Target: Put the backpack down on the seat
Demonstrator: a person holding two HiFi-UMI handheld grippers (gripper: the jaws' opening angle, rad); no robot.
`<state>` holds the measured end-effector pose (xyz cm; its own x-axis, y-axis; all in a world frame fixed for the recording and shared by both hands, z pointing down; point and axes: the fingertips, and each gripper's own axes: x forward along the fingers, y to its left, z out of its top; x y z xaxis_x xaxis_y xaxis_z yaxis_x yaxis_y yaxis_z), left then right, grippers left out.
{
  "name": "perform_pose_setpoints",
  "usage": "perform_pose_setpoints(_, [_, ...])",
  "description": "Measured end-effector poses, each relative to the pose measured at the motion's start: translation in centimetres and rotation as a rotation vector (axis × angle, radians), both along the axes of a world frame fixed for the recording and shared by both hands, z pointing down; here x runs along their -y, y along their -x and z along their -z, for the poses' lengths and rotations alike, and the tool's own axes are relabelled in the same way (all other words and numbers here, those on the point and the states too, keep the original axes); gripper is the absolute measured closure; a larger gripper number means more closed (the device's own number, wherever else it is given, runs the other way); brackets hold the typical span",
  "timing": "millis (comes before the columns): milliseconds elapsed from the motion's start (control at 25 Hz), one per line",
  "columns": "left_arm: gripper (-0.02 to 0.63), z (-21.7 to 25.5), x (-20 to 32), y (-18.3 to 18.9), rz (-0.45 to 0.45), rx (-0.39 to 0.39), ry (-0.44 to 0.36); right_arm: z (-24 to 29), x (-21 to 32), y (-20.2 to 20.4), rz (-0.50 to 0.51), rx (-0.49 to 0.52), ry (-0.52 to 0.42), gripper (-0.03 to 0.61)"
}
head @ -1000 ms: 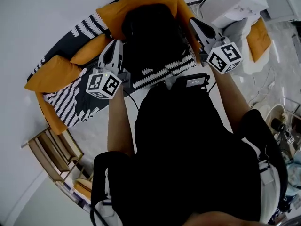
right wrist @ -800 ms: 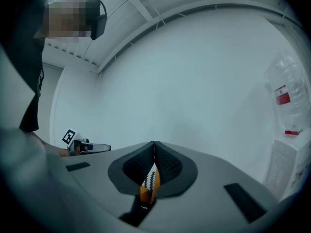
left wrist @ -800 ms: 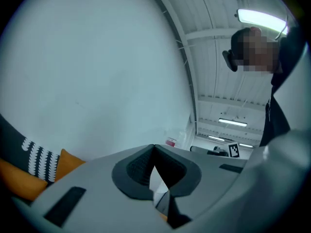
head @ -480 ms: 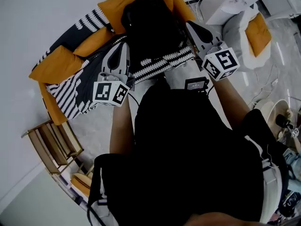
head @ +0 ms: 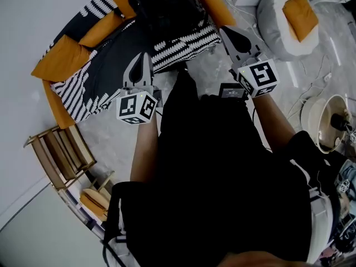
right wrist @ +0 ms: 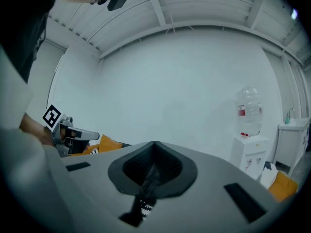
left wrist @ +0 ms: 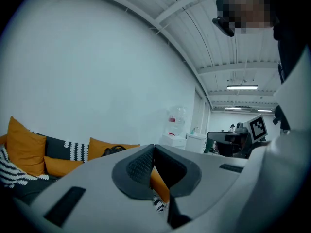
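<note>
**Backpack on the sofa seat, both grippers clear of it**

Backpack [head: 161, 7], black, sits on the sofa [head: 111, 65] at the sofa's back, against an orange back cushion [head: 208, 1]. Its front edge rests on the black-and-white striped throw [head: 186, 40] that covers the sofa seat. Neither gripper touches it.

Left gripper [head: 139, 56] is in front of the sofa, tip over the sofa's front edge, pointing at the sofa. Jaws pressed together with nothing between them; in the left gripper view [left wrist: 154, 147] the pads meet, and only a bit of orange cushion and striped cloth shows below them.

Right gripper [head: 225, 31] is off the sofa's front corner, beside the end of the striped throw, over bare floor. Jaws also fully together and empty; the right gripper view [right wrist: 155, 143] shows the pads meeting on a line, with a sliver of dark patterned cloth seen through the gap underneath.

More orange cushions [head: 58, 65] lie at the sofa's far end from the backpack. A person in black [head: 222, 177] stands in front of the sofa, holding both grippers. A wooden rack [head: 58, 160] stands on the floor off the cushion end of the sofa. A white beanbag [head: 272, 21] carrying an orange cushion sits past the sofa's other end. A water dispenser [right wrist: 249, 130] stands at the wall beyond the sofa.
</note>
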<state>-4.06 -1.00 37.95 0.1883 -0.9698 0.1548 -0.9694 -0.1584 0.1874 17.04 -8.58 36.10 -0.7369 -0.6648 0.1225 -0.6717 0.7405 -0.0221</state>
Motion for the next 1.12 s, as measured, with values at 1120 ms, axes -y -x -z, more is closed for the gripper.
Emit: perform_pose_setpoints(1120, [0.597, 0.0, -18.1, 0.3, -0.204, 0.016, 0.046, -2.1, -20.3, 2.7, -0.049, -0.018, 0.110, 0.547])
